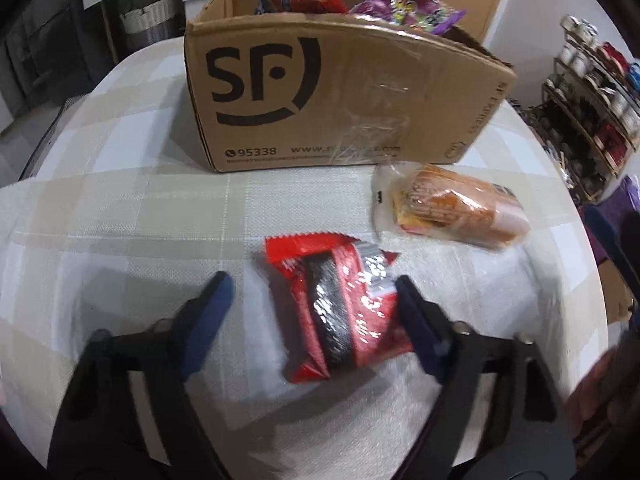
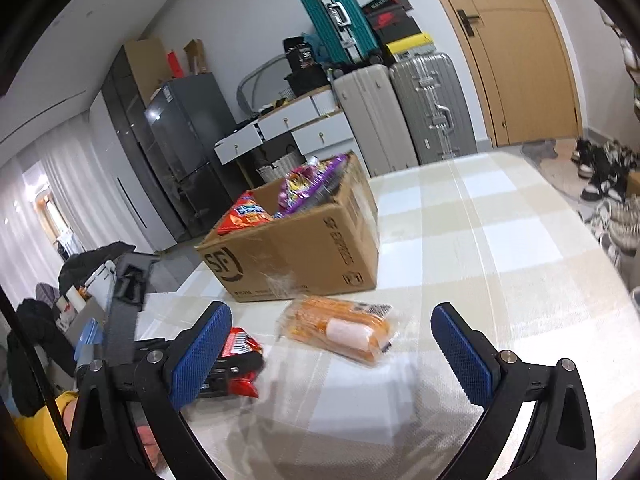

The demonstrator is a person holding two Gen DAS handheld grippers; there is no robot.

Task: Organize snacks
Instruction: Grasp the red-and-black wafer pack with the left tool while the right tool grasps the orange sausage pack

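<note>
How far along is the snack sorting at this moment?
Partly done. Done: a red bag and a purple bag already sit in the cardboard box. In hand: nothing is gripped; the left gripper has its jaws open around the red snack pack on the table. Left: that pack and the orange packet; the right gripper is open, holding nothing.

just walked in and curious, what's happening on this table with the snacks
Someone is tidying snacks into a cardboard box, which already holds a red bag and a purple bag. The left claw is open around a red snack pack lying on the table, not yet gripping it. The right claw is open, facing an orange pack near the box.
</note>
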